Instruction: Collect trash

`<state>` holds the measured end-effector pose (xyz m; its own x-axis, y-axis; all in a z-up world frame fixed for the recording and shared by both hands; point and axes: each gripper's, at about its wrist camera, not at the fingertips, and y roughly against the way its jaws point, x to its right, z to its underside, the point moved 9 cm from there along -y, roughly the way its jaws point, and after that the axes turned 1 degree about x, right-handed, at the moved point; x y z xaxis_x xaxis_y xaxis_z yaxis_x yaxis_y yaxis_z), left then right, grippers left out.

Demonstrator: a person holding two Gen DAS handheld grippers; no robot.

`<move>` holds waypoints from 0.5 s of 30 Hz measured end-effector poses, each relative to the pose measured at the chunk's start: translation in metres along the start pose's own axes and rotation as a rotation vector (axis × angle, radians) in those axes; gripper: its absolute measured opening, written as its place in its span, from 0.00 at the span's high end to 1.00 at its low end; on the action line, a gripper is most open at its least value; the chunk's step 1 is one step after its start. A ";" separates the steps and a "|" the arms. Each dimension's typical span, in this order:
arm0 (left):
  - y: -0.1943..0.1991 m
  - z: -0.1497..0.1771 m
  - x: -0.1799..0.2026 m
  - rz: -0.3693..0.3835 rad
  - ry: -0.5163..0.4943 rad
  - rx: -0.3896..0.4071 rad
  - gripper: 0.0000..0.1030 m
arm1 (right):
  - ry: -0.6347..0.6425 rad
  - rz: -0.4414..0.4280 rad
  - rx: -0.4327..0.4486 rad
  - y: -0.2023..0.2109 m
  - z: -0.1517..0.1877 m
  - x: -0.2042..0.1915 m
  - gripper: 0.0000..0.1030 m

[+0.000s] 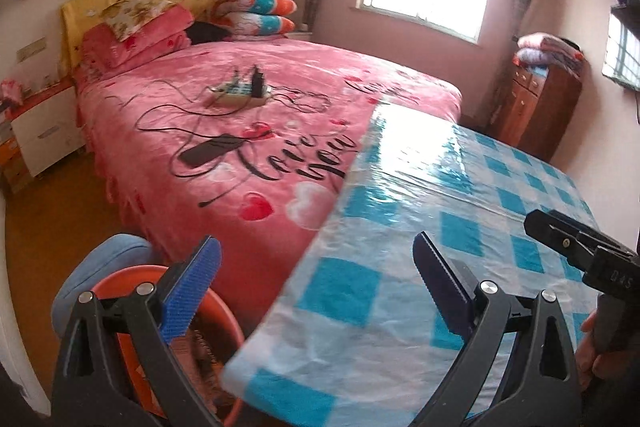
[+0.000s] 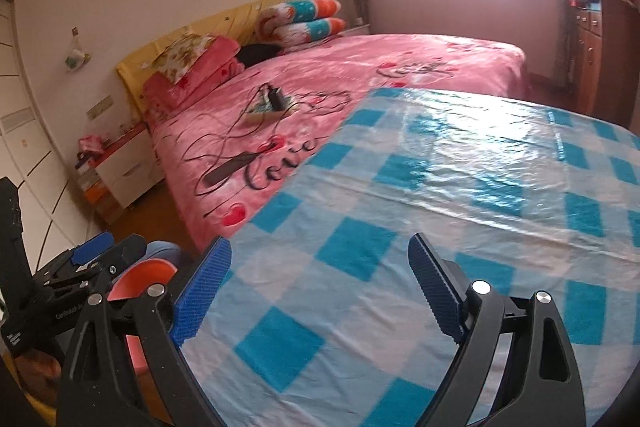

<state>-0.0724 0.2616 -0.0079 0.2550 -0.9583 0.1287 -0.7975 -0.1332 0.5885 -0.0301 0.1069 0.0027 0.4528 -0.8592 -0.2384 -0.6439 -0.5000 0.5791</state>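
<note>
Both jaws stood spread, left gripper and right gripper empty; we saw no trash on the table, so collecting looked finished.

Table cover glossy wrinkled plastic; bedspread soft plush cloth; cabinet polished wood; basin smooth plastic.

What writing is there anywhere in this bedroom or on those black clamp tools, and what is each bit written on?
"Love you": black script on the pink heart-patterned bedspread; the right wrist view shows only "Love".
"D4S", roughly: pale characters on the black body of the right gripper, blurred, so uncertain.
White lettering on the black body of the left gripper: too small and blurred to read.
Nothing else legible.
</note>
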 end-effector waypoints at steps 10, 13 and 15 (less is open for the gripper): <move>-0.016 0.003 0.062 0.070 -0.049 -0.065 0.06 | -0.025 0.072 0.046 0.021 -0.001 0.046 0.13; -0.020 0.005 0.081 0.089 -0.069 -0.084 0.06 | -0.042 0.091 0.059 0.027 -0.002 0.061 0.13; -0.022 0.006 0.093 0.097 -0.087 -0.089 0.06 | -0.052 0.105 0.068 0.030 -0.002 0.072 0.13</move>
<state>-0.0338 0.1739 -0.0136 0.1282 -0.9843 0.1211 -0.7634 -0.0200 0.6456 -0.0158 0.0304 0.0052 0.3492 -0.9106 -0.2209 -0.7269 -0.4120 0.5494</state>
